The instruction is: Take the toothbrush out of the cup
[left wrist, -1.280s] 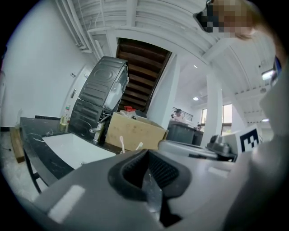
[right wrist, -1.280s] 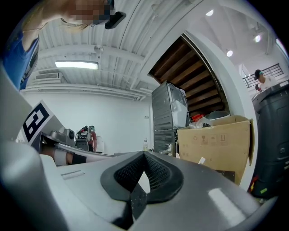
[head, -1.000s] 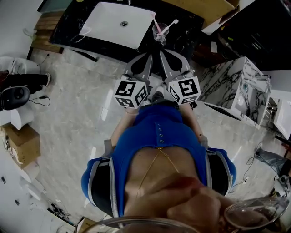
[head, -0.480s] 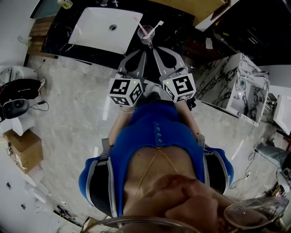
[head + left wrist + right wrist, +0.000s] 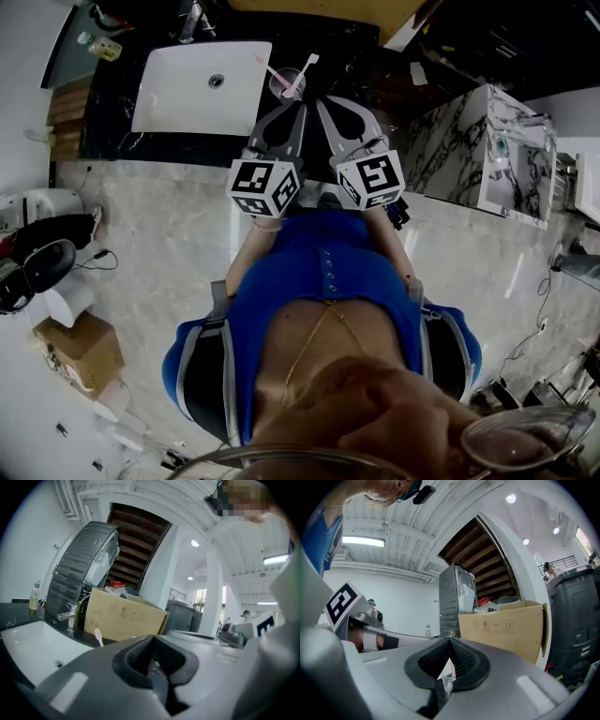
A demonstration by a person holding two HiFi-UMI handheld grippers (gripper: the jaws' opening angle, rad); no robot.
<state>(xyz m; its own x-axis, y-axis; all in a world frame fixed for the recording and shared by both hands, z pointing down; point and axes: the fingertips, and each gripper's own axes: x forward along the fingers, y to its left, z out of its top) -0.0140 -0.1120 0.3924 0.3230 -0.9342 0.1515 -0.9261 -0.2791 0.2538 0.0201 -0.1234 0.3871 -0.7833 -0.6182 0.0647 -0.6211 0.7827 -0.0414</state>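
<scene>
On black tabletop (image 5: 112, 141), beside sink (image 5: 178, 94): one cup (image 5: 285, 86), two toothbrushes in it, pink toothbrush (image 5: 270, 69) and white toothbrush (image 5: 304, 69). Head view alone shows cup whole; left gripper view catches only brush head (image 5: 97, 637) above jaws. Left gripper (image 5: 299, 109), right gripper (image 5: 323, 107): both jaws together, tips just beside cup.

At eleven o'clock in the head view a glossy white finish is being shown by the sink (image 5: 187, 89), set in a polished black veined counter (image 5: 112, 141). At twelve o'clock the cup (image 5: 284, 86) is being seen as clear and shiny, its toothbrush (image 5: 306, 70) as smooth white plastic. The floor (image 5: 159, 225) is being seen as pale marbled tile with a soft sheen. Matt grey plastic with black ribbed inner faces is being shown by the left gripper (image 5: 152, 637) and right gripper (image 5: 450, 641); the box (image 5: 126, 616) is being seen as matt brown cardboard, the tap (image 5: 67, 616) as bright metal.
</scene>
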